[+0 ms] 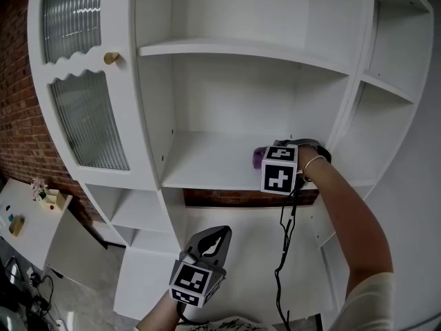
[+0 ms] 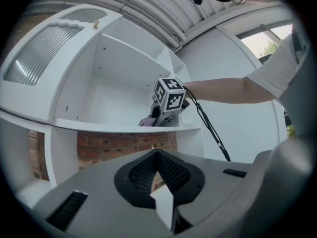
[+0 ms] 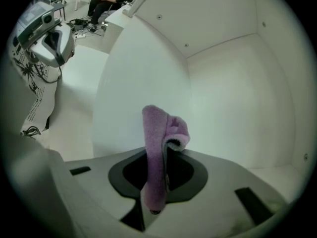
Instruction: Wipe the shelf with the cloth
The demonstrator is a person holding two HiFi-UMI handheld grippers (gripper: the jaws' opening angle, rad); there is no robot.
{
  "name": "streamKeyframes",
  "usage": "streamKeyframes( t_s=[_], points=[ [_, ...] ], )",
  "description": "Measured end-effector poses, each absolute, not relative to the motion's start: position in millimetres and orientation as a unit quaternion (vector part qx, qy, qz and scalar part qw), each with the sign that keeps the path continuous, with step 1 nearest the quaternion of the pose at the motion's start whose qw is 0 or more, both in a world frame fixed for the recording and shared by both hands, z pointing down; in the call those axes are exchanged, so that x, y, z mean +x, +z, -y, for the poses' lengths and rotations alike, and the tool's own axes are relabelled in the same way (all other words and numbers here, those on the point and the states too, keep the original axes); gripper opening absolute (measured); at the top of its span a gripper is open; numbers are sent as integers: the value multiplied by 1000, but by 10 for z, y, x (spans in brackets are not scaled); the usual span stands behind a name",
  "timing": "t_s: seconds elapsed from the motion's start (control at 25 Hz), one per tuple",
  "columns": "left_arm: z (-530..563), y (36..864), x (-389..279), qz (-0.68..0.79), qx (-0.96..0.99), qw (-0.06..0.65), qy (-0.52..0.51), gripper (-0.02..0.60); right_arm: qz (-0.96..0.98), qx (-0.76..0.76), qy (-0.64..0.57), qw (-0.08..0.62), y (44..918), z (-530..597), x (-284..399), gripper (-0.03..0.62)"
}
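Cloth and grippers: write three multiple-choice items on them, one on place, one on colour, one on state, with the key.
1. Where is the cloth?
A. On the floor
B. At the open middle shelf, in the right gripper
C. On the topmost shelf

2. What colour is the cloth?
A. Yellow
B. Green
C. Purple

3. How is the left gripper?
A. Shut with nothing in it
B. Shut on the cloth
C. Wide open

Key:
1 B: the head view shows the right gripper at that shelf with the cloth at its tip.
2 C: the cloth shows purple in all three views.
3 A: the left gripper view shows the jaws together, with only the brick wall beyond them.
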State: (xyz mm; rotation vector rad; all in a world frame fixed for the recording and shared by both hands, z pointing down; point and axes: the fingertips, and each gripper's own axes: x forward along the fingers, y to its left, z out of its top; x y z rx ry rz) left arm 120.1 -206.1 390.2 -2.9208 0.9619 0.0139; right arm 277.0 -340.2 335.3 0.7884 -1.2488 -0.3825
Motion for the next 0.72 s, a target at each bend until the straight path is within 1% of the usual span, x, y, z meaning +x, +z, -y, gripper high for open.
streamKeyframes(
  t_s=[0.32,0.72],
  points=[
    [1835,3967,1212,-304,-952,29,-2,5,577,363,-204,703,3349,2922,2622,69],
    [1706,3902,1299,-298,-954,34,-1,5,566,386,-198,701,3362,2551,2551,71]
  ],
)
